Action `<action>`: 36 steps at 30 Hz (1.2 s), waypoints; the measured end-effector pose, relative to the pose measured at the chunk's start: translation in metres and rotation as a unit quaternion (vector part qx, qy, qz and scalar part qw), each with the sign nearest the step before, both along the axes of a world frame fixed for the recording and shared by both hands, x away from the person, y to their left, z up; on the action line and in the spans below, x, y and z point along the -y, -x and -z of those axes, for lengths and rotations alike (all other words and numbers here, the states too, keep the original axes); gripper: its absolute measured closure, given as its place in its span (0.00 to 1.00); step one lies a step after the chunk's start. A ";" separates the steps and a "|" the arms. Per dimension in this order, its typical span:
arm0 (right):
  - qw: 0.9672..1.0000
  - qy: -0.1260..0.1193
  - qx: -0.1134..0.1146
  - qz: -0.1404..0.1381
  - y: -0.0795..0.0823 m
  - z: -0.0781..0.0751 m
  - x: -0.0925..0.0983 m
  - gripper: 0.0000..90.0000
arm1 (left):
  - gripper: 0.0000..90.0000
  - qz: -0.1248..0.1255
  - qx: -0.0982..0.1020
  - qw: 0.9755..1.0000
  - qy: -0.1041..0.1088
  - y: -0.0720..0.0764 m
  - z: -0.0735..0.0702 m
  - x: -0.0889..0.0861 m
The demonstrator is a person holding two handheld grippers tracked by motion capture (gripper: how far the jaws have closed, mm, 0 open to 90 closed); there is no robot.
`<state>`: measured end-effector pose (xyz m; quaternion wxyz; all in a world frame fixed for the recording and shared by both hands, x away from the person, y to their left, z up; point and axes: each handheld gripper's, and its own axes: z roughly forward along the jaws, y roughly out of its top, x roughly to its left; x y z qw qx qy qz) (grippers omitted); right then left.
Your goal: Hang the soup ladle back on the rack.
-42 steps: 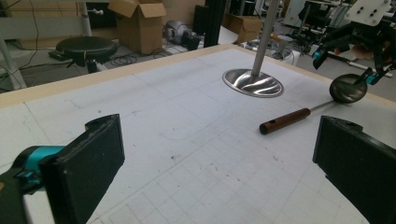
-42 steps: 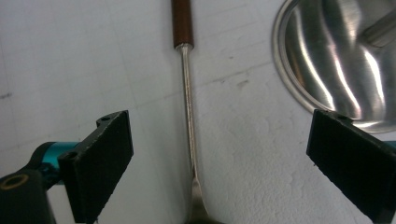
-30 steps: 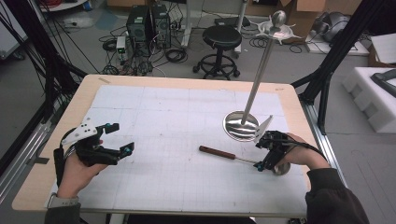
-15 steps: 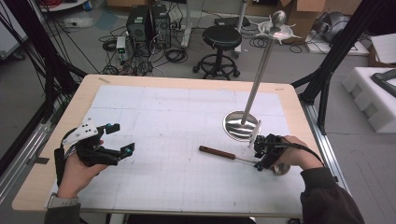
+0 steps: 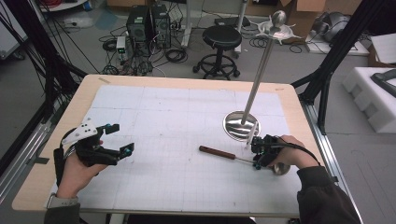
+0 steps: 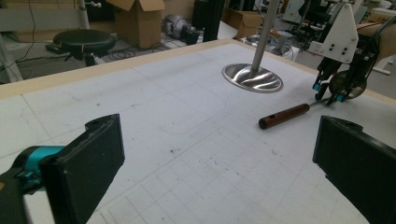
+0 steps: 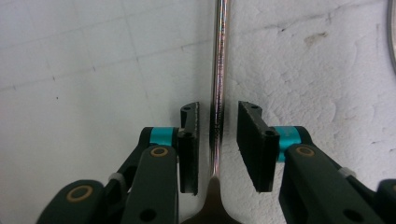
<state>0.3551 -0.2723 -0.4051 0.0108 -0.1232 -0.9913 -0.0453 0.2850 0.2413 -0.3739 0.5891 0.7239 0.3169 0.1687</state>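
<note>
the work in hand is picking up a ladle (image 5: pixel 233 156) that lies flat on the white gridded mat (image 5: pixel 163 121), near the table's right edge. its brown wooden handle (image 6: pixel 284 115) points toward the middle of the mat; its thin metal shaft (image 7: pixel 218 70) runs back to the bowl (image 5: pixel 280 168), which sits under the person's right hand.

the right gripper (image 7: pixel 218 140) is lowered over the shaft, close to where the shaft widens into the bowl. this end is probably chosen because the bowl is the heavier end, so a grip here should tip less on lifting. its jaws have just been closing and now stand either side of the shaft with a narrow gap on each side; the pads do not yet press on the metal. the shaft runs parallel to the pad faces and lies centred between them, so closing further should catch it squarely.

the left gripper (image 6: pixel 219 154) is held just above the mat on the left, well apart from the ladle, its jaws wide apart and empty, pointing toward the handle.

the steel stand (image 5: pixel 241 125), a round base with a tall upright pole, is just beyond the right gripper; a hook on it for the ladle is likely.
</note>
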 end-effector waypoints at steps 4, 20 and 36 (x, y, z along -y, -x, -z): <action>1.000 0.003 0.000 0.000 -0.001 0.001 0.000 0.88 | 0.03 -0.001 -0.002 1.000 -0.003 0.000 0.001 0.000; 0.999 -0.035 0.015 0.003 0.008 -0.005 0.012 0.94 | 0.03 -0.007 -0.006 1.000 -0.002 -0.001 0.004 -0.004; 0.968 -0.225 0.088 0.071 0.023 -0.037 0.037 0.94 | 0.03 -0.008 -0.002 1.000 0.000 -0.001 0.004 -0.004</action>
